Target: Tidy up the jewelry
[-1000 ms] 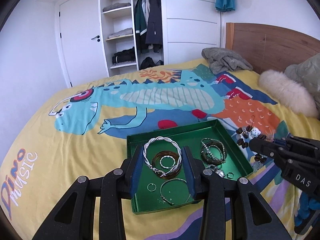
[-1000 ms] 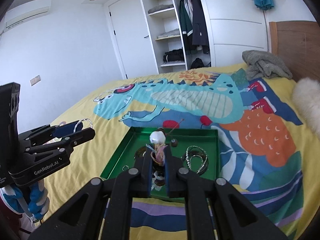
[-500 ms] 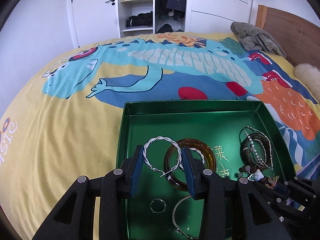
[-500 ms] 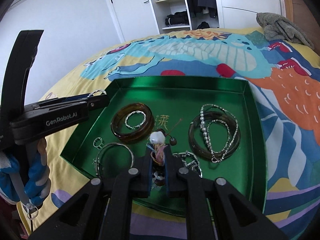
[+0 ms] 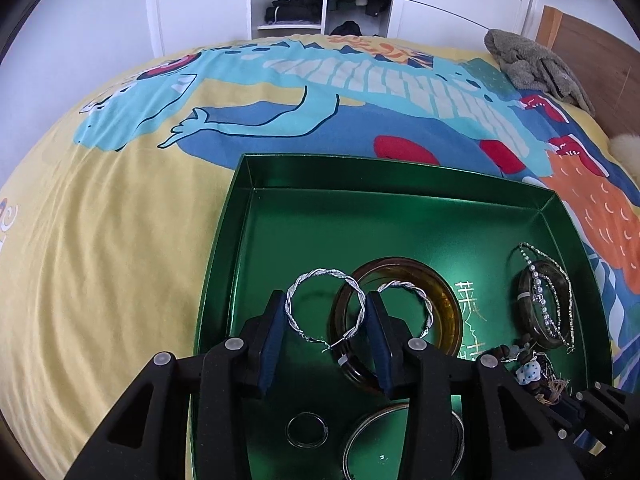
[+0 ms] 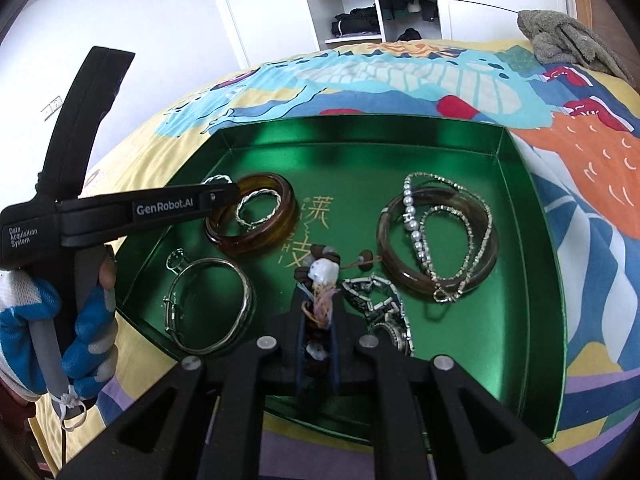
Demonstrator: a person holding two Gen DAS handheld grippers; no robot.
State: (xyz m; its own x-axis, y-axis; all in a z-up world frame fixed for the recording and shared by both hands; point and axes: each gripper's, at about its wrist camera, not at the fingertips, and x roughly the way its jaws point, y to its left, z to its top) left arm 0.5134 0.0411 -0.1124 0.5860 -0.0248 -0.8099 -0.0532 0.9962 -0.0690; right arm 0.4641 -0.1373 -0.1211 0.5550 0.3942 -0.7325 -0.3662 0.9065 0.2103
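While the left gripper (image 5: 325, 312) clamps a twisted silver hoop (image 5: 325, 309), the right gripper (image 6: 318, 312) pinches a beaded charm bracelet (image 6: 322, 276) over the green tray (image 6: 532, 280).

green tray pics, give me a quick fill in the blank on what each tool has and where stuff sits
1. The left tool holds a twisted silver ____.
2. The right tool is shut on a beaded bracelet with a ____ bead.
3. A second twisted hoop lies inside the ____ bangle.
4. The tray sits on a ____.

Missing words: hoop; white; amber; bed
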